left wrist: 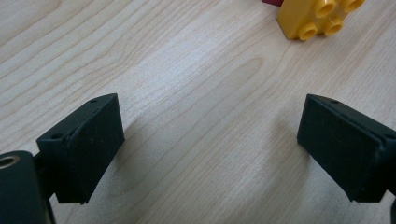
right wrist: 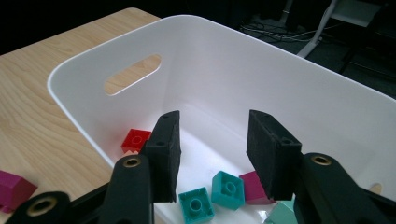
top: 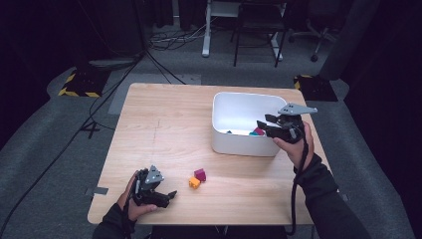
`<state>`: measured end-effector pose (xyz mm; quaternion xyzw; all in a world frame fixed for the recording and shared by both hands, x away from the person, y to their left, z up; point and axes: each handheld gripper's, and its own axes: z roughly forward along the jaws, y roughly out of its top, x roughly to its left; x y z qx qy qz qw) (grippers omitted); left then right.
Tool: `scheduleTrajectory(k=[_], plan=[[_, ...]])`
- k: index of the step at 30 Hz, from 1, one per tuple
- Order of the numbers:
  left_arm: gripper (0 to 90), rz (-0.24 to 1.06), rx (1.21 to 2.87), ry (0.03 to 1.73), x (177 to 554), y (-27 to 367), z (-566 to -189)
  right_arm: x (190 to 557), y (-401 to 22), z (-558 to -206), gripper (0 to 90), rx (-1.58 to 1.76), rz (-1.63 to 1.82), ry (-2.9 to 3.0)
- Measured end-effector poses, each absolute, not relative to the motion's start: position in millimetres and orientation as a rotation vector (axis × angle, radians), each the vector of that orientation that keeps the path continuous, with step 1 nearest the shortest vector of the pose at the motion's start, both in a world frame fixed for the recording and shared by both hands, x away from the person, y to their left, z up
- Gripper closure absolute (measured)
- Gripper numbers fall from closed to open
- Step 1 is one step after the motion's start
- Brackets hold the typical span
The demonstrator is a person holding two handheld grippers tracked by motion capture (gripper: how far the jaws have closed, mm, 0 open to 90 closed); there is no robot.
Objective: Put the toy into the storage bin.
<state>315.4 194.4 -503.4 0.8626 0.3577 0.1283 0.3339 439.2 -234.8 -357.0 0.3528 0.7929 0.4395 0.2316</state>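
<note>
Bricks: in the high view a yellow brick (top: 194, 182) and a magenta brick (top: 200, 174) sit touching at lower centre of the table (top: 164, 124), just right of the left tool (top: 168, 195), whose jaws stand apart. At right, the white bin (top: 234, 119) holds bricks half hidden behind the right tool (top: 263, 125), which hangs over its near right corner.

In the left gripper view the jaws gape wide over bare wood; the yellow brick (left wrist: 317, 16) is cut off at the top edge.

In the right gripper view the jaws are apart with nothing between them, above the bin (right wrist: 224, 60). Inside lie a red brick (right wrist: 136, 140), two teal bricks (right wrist: 212, 196) and a magenta one (right wrist: 254, 186), partly hidden. A pale brick (right wrist: 280, 214) is cut off at the bottom.
</note>
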Motion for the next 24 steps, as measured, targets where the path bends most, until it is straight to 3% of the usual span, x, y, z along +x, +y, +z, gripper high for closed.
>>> scheduleTrajectory(k=[11,24], plan=[[7.4,0.333,2.244,0.952,313.8,193.2,-503.3,396.2,-244.4,-350.7,52.6,0.864,1.297,2.176],[7.7,0.352,2.248,0.934,308.5,186.9,-503.2,352.4,-256.4,-401.3,45.7,0.802,1.327,2.283]])
